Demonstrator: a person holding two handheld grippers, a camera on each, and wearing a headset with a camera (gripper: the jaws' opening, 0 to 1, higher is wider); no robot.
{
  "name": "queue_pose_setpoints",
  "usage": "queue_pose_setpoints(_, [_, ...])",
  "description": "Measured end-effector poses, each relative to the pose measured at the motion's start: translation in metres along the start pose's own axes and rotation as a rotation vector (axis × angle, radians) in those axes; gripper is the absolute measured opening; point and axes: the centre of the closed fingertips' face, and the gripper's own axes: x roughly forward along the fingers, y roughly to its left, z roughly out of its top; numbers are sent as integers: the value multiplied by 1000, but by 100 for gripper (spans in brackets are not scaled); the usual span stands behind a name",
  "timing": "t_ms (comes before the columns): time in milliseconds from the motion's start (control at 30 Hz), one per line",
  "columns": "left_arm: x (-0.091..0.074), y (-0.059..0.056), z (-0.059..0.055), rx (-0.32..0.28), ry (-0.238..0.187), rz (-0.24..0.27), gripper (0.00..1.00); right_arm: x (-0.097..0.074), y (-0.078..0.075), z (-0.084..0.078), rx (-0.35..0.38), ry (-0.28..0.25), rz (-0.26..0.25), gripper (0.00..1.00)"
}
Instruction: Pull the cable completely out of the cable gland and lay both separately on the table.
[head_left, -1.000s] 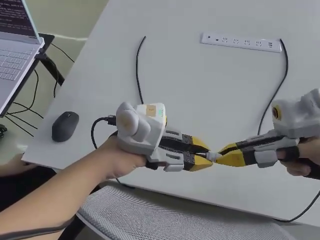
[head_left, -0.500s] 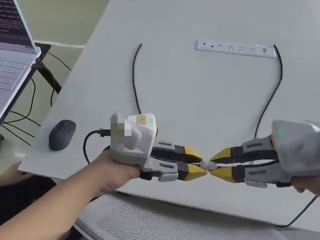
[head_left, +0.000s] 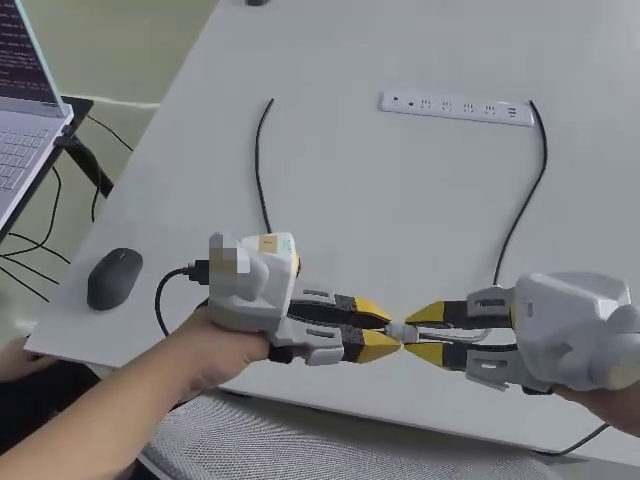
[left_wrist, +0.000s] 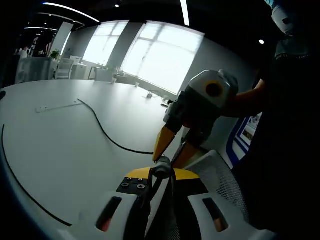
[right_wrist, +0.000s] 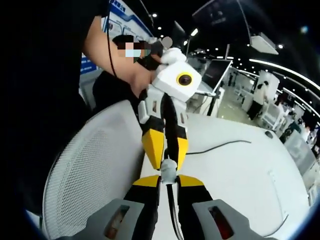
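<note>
Two claws meet tip to tip over the tabletop's near edge: left claw clamps the gland, right claw pinches the cable at it. A power strip lies near the far edge.

A white power strip lies on the table, a black mouse near its left edge.

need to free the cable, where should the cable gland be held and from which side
Take the cable gland across its short round body, coming end-on from the side away from the cable. It sits level between the tips; the left hand-held gripper pinches it that way, leaving the cable side to the right hand-held gripper.
</note>
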Motion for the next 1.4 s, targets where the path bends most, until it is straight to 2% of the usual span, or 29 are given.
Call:
queue_pose_setpoints(233, [2, 1, 3, 9, 4, 2, 15, -2, -2, 1, 29, 1, 5, 8])
queue_pose_setpoints(333, [2, -1, 3, 18, 7, 3, 15, -2, -2, 0, 61, 0, 8, 8])
queue_pose_setpoints(433, [2, 0, 5, 55, -3, 16, 15, -5, -3, 2, 111, -6, -15, 9])
queue_pose_setpoints(500, [3, -1, 5, 52, -1, 15, 15, -9, -1, 2, 128, -8, -15, 10])
queue_pose_setpoints(567, [3, -2, 5, 63, 4, 17, 15, -14, -5, -1, 158, 0, -54, 13])
queue_pose_setpoints(667, [3, -1, 7, 88, 6, 25, 15, -21, -11, -4, 233, 9, -124, 21])
queue_pose_setpoints(733, [3, 0, 9, 98, 3, 30, 15, -29, -21, -6, 219, 9, -211, 22])
queue_pose_setpoints(800, [3, 2, 12, 116, -1, 37, 15, -30, -19, -9, 218, 24, -237, 22])
queue_pose_setpoints(867, [3, 5, 17, 145, -16, 53, 15, -33, -24, -20, 202, 85, -310, 22])
queue_pose_setpoints(933, [3, 6, 21, 148, -28, 51, 15, -35, -29, -25, 182, 120, -384, 24])
queue_pose_setpoints(1067, [4, 8, 28, 172, -30, 59, 15, -32, -29, -22, 111, 141, -424, 15])
queue_pose_setpoints(1133, [4, 9, 30, 181, -29, 60, 15, -27, -28, -19, 112, 139, -421, 13])
queue_pose_setpoints(1267, [5, 11, 32, 188, -23, 60, 15, -25, -32, -16, 108, 143, -446, 7])
queue_pose_setpoints(1400, [5, 11, 31, 188, -18, 58, 15, -21, -33, -13, 126, 131, -463, 4])
